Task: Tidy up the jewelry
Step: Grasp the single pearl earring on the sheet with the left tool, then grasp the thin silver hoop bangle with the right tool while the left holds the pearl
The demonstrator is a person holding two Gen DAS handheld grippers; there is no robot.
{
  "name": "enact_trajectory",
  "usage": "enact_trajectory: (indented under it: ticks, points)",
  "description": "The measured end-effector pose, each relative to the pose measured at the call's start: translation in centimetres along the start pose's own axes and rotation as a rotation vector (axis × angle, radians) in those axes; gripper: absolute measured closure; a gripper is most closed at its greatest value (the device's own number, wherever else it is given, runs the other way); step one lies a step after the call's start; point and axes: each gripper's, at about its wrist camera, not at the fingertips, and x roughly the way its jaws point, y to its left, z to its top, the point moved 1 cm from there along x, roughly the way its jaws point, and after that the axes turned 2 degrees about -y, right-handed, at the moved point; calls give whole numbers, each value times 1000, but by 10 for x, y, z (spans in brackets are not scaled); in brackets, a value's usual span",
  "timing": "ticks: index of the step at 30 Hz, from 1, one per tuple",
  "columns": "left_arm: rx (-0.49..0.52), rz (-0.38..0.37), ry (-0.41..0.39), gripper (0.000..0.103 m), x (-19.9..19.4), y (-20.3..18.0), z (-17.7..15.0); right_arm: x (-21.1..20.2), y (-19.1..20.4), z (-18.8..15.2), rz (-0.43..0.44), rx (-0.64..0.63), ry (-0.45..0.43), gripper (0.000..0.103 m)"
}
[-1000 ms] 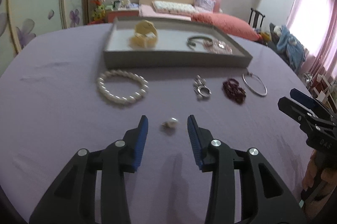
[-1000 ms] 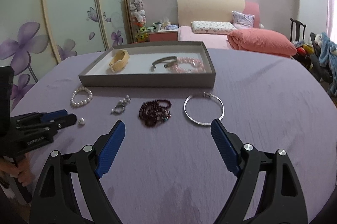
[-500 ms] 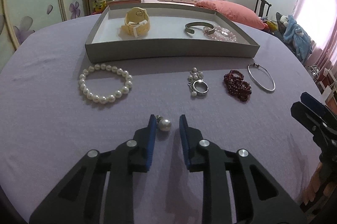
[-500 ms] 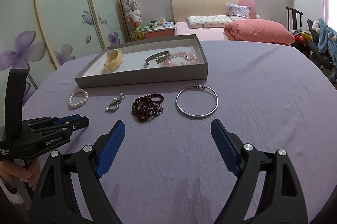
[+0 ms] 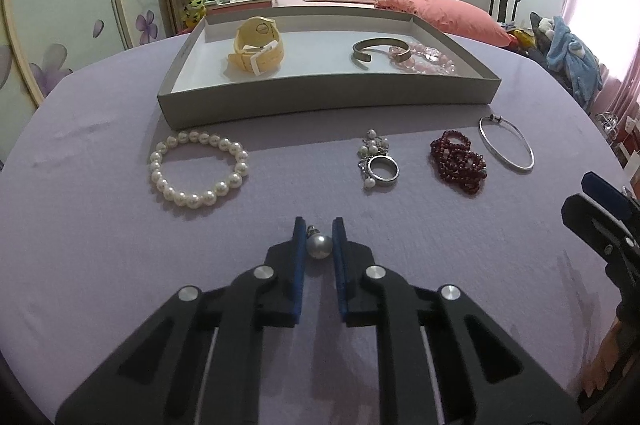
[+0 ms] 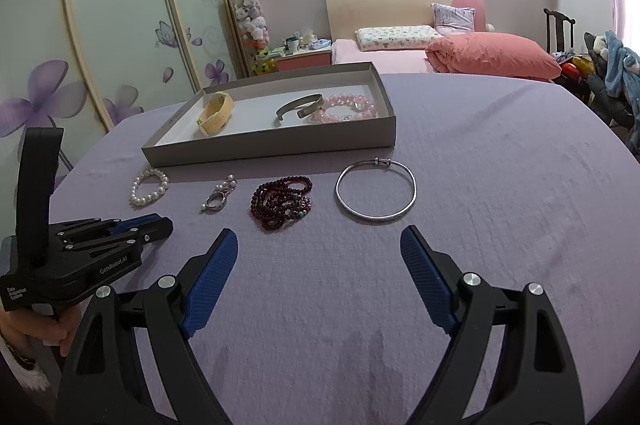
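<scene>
Now, main risk: the left gripper is clenched on a single pearl earring, small, round and smooth, caught only at the pad tips. It could squirt out during the lift or roll away across the purple tablecloth; the stud post at the pearl's 11 o'clock may also twist the piece sideways in the pads. Carrying it over the tray's near wall, a low pass could clip the rim.

Right gripper released, jaws wide, nothing between them, hovering over bare cloth.

Grey tray at 12 o'clock of the held pearl. Inside: yellow watch towards 11 o'clock, metal cuff and pink bead bracelet towards 1 o'clock, the last two touching.

Loose on the cloth, short of the tray: pearl bracelet at 10 o'clock, ring with pearl cluster at 1 o'clock, dark red beads and silver bangle at 2 o'clock.
</scene>
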Motion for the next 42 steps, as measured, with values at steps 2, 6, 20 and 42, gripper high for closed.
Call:
enact_trajectory:
  ticks: [2,6,20,42]
  points:
    - [-7,-10,-1,89,0,1,-1,0,0,0,0,0,0,20]
    - [-36,-41,-7,89,-3,9,-2,0,0,0,0,2,1,20]
    - [-143,2,-52,89,-22,61,-11,5,2,-1,-1,-4,23,20]
    - [-234,16,-114,89,-34,108,-2,100,-26,39,-192,-51,265,5]
